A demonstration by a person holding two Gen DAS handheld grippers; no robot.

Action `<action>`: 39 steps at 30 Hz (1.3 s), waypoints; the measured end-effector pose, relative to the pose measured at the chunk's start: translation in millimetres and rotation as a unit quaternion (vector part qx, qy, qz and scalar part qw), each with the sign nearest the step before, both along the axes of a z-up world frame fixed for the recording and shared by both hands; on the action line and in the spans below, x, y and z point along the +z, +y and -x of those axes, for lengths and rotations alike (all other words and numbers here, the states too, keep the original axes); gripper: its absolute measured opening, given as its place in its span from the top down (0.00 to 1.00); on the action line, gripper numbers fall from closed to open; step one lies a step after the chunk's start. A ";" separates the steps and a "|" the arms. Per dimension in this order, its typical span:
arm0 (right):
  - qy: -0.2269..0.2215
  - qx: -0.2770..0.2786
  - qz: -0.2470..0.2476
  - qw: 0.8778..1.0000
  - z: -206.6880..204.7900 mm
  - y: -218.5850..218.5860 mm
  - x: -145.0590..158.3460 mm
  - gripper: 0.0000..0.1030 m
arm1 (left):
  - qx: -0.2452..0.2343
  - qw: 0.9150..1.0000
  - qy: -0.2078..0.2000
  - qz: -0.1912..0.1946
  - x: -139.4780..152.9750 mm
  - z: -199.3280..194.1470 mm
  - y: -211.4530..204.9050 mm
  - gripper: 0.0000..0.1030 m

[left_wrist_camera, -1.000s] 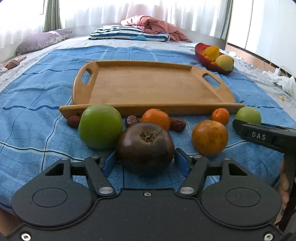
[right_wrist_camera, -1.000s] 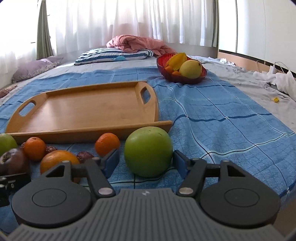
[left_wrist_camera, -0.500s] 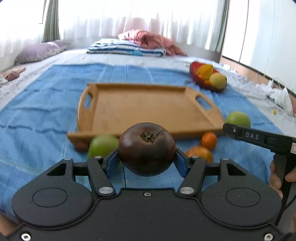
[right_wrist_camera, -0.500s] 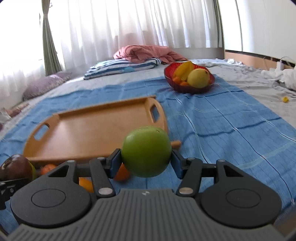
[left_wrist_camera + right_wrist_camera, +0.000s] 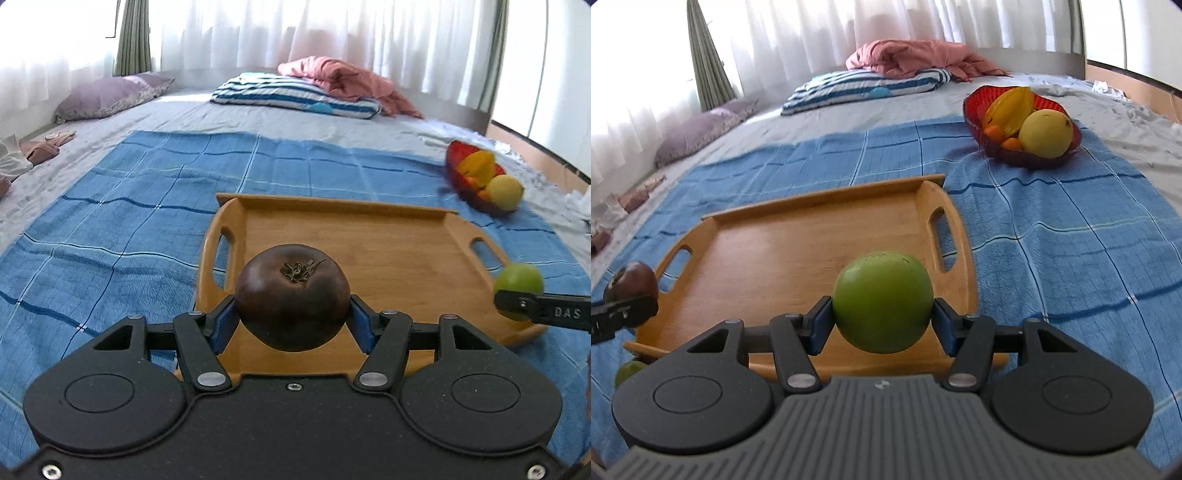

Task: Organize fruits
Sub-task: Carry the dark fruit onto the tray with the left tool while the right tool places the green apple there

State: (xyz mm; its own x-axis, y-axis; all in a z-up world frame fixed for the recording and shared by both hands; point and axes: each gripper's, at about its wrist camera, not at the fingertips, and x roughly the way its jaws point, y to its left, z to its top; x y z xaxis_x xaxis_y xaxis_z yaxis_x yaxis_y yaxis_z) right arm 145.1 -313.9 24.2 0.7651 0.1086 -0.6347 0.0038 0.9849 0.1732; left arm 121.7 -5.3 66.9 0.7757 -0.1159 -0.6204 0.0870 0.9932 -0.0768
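My left gripper [image 5: 292, 321] is shut on a dark brown tomato [image 5: 292, 291], held in the air over the near left part of the wooden tray [image 5: 388, 236]. In the right wrist view, my right gripper [image 5: 882, 325] is shut on a green apple [image 5: 882, 301] above the tray's [image 5: 798, 243] near right part. The same green apple [image 5: 519, 282] and right gripper show at the right edge of the left wrist view. The dark tomato [image 5: 631, 282] in the left gripper shows at the left edge of the right wrist view. Another green fruit [image 5: 629, 371] lies on the blue cloth below the tray.
A red bowl [image 5: 975, 107] with yellow and orange fruit stands on the far right of the blue cloth [image 5: 1052, 229]. A striped pillow [image 5: 295, 96], a pink blanket [image 5: 343, 79] and a purple pillow [image 5: 107, 96] lie farther back on the bed.
Both grippers lifted their fruit off the blue cloth and carried it forward over the tray. The loose fruits in front of the tray dropped out of the left wrist view.
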 end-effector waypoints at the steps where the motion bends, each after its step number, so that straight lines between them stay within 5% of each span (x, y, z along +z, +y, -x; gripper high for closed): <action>1: 0.002 0.002 0.005 1.000 -2.9 2.2 -1.9 0.42 | 0.000 1.000 0.004 0.000 -2.7 -4.9 0.7 0.41; 15: 0.020 0.011 0.031 0.999 -13.4 15.2 -14.6 0.42 | 0.006 0.999 0.039 -0.002 -35.4 -29.0 3.9 0.42; 33: 0.024 0.009 0.035 0.999 -14.7 16.6 -13.1 0.40 | -0.010 0.999 0.051 0.007 -41.2 -27.8 1.2 0.41; 36: 0.026 0.007 0.032 0.999 -14.2 16.0 -13.0 0.35 | -0.007 0.999 0.051 0.014 -39.5 -27.1 3.7 0.38; 39: 0.022 0.007 0.031 0.999 -13.0 15.6 -12.7 0.26 | -0.005 0.999 0.030 0.008 -31.8 -20.6 4.6 0.23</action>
